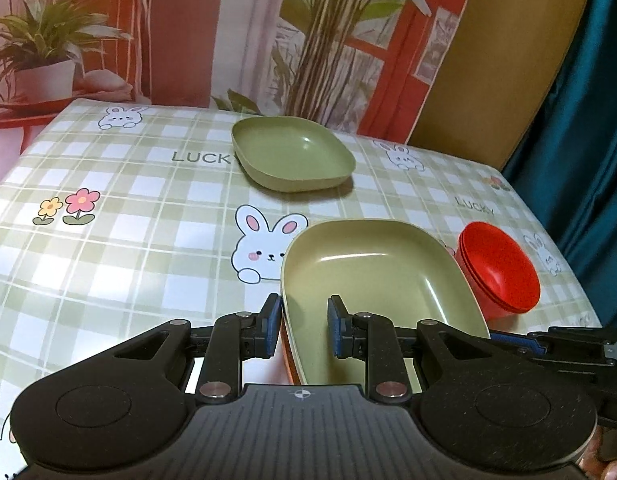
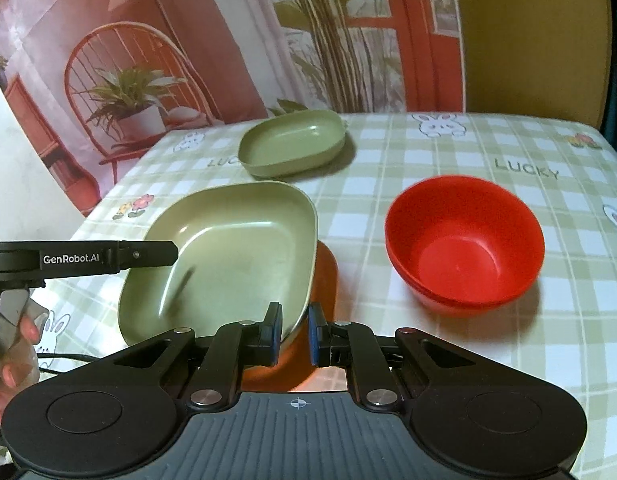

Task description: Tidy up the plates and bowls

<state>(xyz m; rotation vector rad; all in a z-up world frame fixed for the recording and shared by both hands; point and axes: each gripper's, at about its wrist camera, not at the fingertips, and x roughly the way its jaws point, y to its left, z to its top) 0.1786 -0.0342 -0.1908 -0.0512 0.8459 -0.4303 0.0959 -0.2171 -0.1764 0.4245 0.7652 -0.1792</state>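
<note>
Two gripped one plate

Both the left gripper [image 1: 302, 326] and right gripper [image 2: 294, 332] had fingers apart astride the near pale-green rounded-square plastic plate [image 2: 228, 264]; a second green plate [image 2: 294, 146] sat upper centre, stacked red plastic bowls [image 2: 464, 240] at right.

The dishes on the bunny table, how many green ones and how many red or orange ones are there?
Green plates: 2, the near plate and the far plate.
Red bowls: at least 2, nested in one red stack; its rims are hard to separate.
Orange plate under the near green one: 1.
Total: at least 5.
</note>
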